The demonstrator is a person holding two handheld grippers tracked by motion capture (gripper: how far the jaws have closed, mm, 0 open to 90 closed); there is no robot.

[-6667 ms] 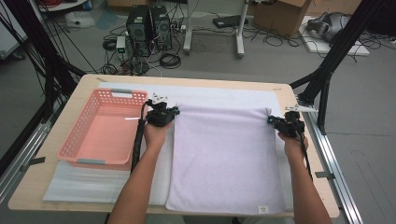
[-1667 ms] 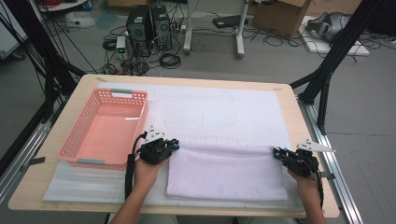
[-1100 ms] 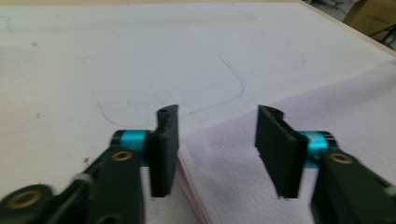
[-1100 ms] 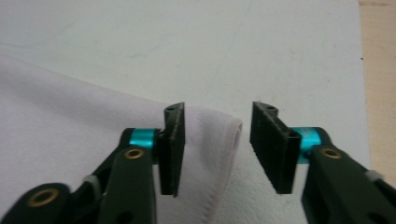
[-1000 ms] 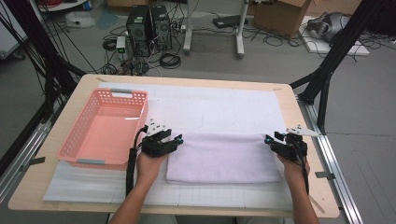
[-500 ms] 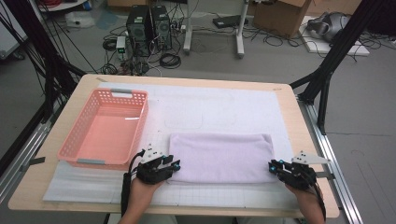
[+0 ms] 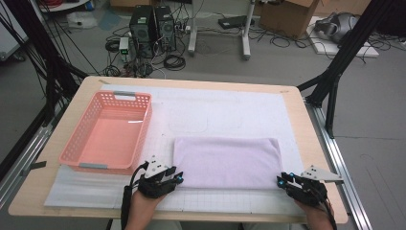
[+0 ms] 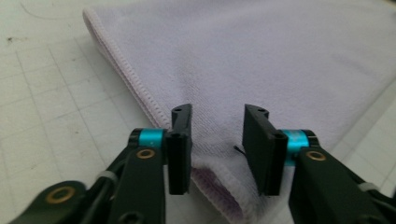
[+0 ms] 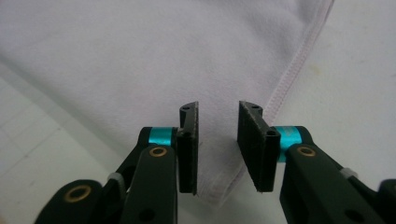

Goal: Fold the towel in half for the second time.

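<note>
With both the left gripper (image 7: 176, 178) and the right gripper (image 7: 282, 181) parted around the near corners of the folded towel (image 7: 226, 162) near the table's front edge, closing shallowly could pinch one layer and undo the fold.

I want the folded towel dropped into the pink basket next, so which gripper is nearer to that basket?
Left. The left gripper sits at the towel's near left corner, just past the pink basket's near right corner. The right gripper is at the towel's near right corner, the whole towel away.

High view overlooks table (image 7: 306, 120); gripper views closely share towel (image 7: 227, 162).
</note>
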